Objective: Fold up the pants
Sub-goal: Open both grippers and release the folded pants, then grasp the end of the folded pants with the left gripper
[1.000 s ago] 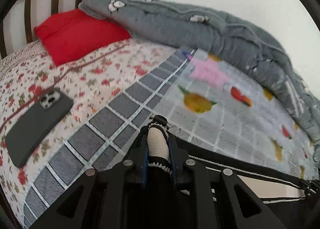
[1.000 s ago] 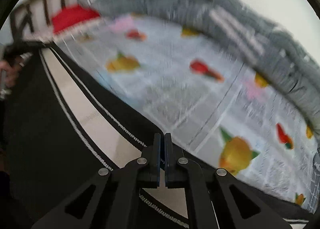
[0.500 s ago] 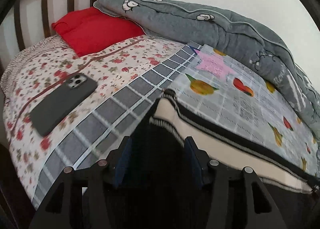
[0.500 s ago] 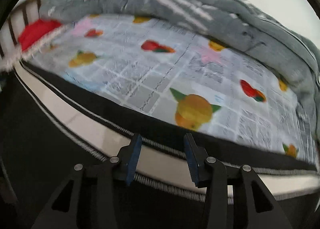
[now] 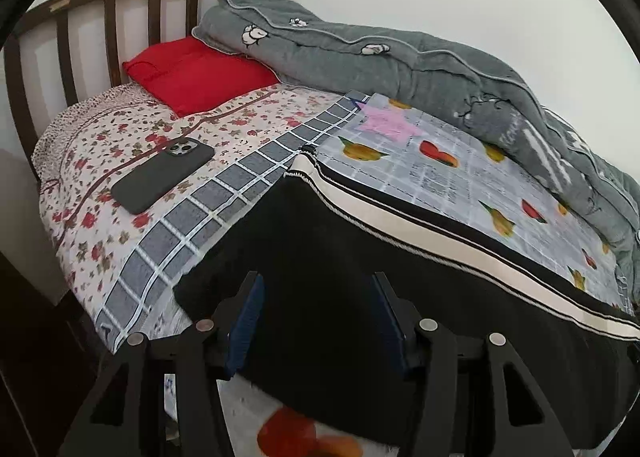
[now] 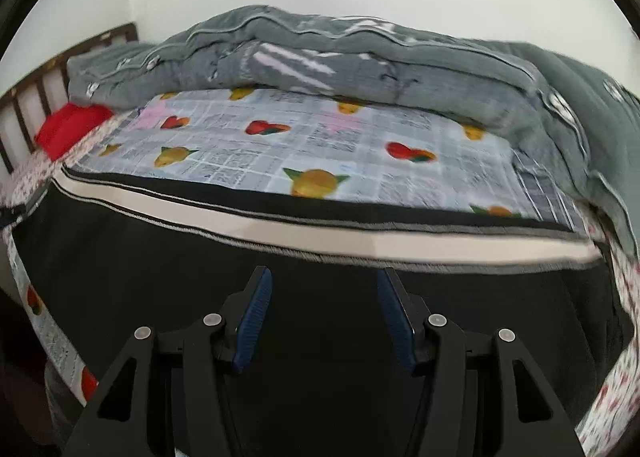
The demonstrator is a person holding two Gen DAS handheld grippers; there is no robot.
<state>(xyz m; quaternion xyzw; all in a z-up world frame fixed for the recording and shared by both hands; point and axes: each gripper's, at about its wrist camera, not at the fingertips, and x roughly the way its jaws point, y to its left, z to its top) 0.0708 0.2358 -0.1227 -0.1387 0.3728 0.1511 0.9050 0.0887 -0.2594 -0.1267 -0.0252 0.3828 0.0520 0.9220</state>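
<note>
Black pants (image 5: 320, 241) with a cream side stripe (image 5: 460, 241) lie flat along the near edge of the bed, stripe on the far side. They also show in the right wrist view (image 6: 304, 297), stripe (image 6: 360, 243) running across. My left gripper (image 5: 316, 289) is open and empty, held above the pants near their left end. My right gripper (image 6: 324, 285) is open and empty above the pants' middle. The near edge of the pants is hidden behind the gripper bodies.
A dark phone (image 5: 164, 175) lies on the floral sheet left of the pants. A red pillow (image 5: 200, 73) sits by the wooden headboard (image 5: 108, 17). A rolled grey quilt (image 5: 420, 65) runs along the far side by the wall. A fruit-print sheet (image 6: 320, 145) lies beyond the pants.
Both grippers were shut on the pants a second ago. Both have opened, let the pants drop flat on the bed, and pulled back and up.
</note>
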